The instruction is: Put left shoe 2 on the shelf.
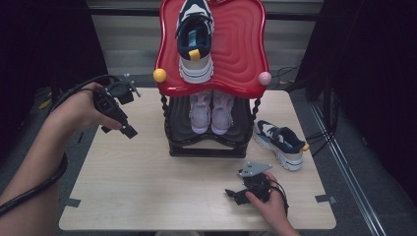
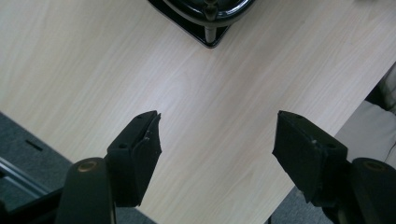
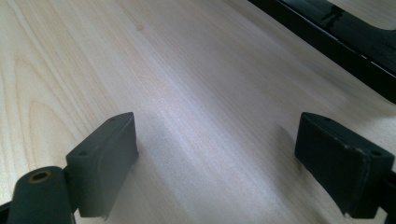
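Observation:
A shoe rack stands at the back middle of the wooden table (image 1: 147, 187). Its red top shelf (image 1: 241, 44) carries one navy and white sneaker (image 1: 195, 39). A pale pink pair (image 1: 211, 110) sits on the black lower shelf. A second navy and white sneaker (image 1: 280, 142) lies on the table right of the rack. My left gripper (image 1: 120, 129) hangs over the table's left side, left of the rack, open (image 2: 217, 130) with bare wood between its jaws. My right gripper (image 1: 232, 193) rests low near the front edge, open (image 3: 217, 140) and holding nothing.
The rack's black base (image 2: 205, 32) (image 3: 336, 42) lies ahead of both grippers. A yellow knob (image 1: 159, 75) and a pink knob (image 1: 264, 78) stick out at the red shelf's front corners. Tape marks (image 1: 325, 198) sit at the table's front corners. Cables (image 1: 314, 132) run along the floor at right.

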`<state>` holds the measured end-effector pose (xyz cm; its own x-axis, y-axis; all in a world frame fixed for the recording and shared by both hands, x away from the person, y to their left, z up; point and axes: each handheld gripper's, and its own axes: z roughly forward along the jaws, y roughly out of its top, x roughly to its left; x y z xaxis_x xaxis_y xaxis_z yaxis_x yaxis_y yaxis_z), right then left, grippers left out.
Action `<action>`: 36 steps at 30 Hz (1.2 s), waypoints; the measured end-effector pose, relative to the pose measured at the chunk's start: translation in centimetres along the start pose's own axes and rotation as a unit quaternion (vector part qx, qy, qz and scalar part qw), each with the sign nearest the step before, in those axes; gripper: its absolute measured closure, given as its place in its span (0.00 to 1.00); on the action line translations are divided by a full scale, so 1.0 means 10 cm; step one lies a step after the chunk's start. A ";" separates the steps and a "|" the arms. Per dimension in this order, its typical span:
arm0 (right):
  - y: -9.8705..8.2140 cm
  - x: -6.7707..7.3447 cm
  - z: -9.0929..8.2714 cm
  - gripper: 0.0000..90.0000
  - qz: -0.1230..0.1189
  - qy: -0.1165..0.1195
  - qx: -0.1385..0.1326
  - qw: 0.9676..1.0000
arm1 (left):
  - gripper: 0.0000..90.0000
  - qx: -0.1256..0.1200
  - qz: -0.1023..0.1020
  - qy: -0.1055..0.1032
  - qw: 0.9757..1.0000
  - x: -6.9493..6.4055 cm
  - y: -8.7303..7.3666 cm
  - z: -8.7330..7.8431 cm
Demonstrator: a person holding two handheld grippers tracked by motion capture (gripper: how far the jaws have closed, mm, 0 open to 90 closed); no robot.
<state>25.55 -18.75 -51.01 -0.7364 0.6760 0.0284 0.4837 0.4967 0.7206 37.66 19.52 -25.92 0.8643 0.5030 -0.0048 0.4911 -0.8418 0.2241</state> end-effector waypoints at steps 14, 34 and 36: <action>0.00 0.00 0.00 0.14 0.001 0.000 -0.001 1.000 | 0.33 -0.020 -0.012 -0.028 0.999 0.01 -0.19 0.55; 0.00 0.00 0.00 0.14 0.001 0.000 0.001 1.000 | 0.30 -0.055 -0.011 -0.062 0.996 -0.12 -0.38 1.34; 0.00 0.00 0.00 0.14 0.001 0.000 0.001 1.000 | 0.30 -0.060 -0.013 -0.067 0.996 -0.13 -0.39 1.42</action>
<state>25.53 -18.74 -51.03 -0.7357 0.6766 0.0301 0.4857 0.4961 0.7197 36.11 19.38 -40.59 0.8621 0.4869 -0.1400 0.5039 -0.7953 0.3370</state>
